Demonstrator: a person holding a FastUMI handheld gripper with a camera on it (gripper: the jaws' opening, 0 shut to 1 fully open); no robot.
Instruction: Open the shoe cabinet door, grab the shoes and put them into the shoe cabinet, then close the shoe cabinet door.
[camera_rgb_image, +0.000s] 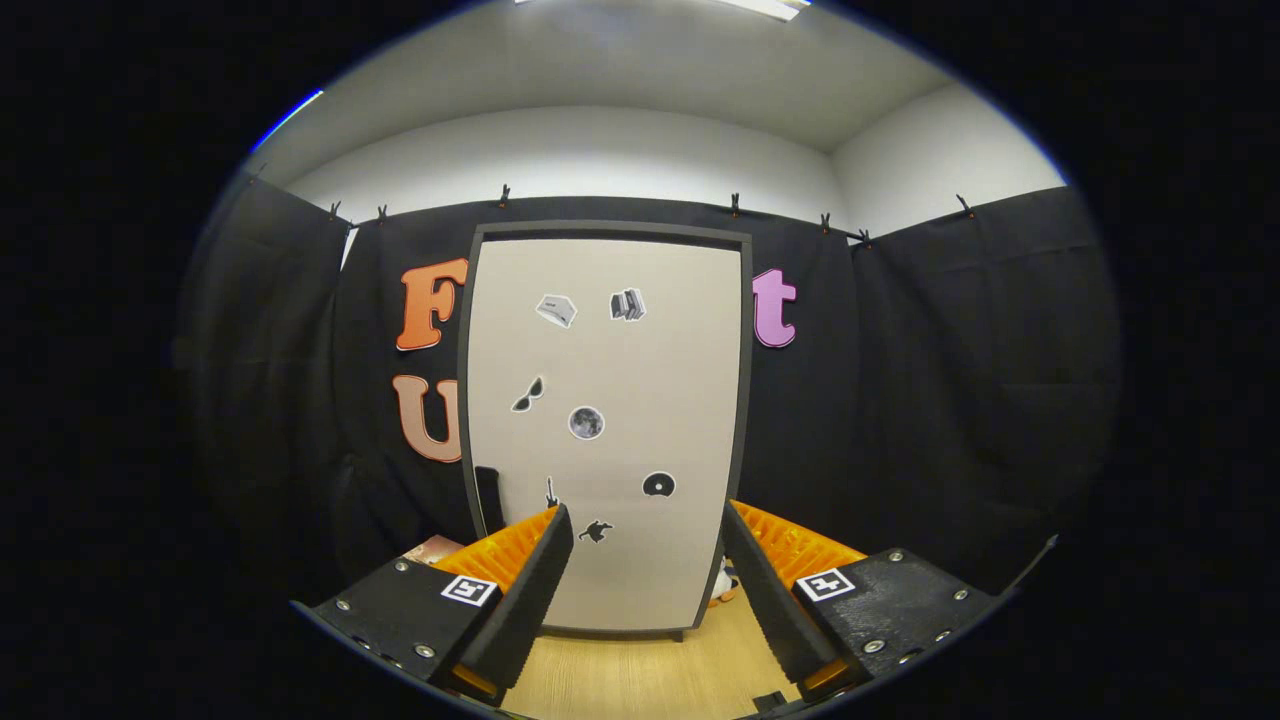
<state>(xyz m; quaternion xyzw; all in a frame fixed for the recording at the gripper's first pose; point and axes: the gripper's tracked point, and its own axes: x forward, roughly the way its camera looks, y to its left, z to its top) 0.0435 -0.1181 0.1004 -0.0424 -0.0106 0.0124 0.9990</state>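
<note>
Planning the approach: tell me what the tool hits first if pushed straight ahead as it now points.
Probably the closed shoe cabinet door. The open tool holds nothing and points at the door's lower part, with bare wooden floor between; how far off is unclear.

Beige shoe cabinet door (610, 420) shut, upright, dark-framed, stickered
</note>
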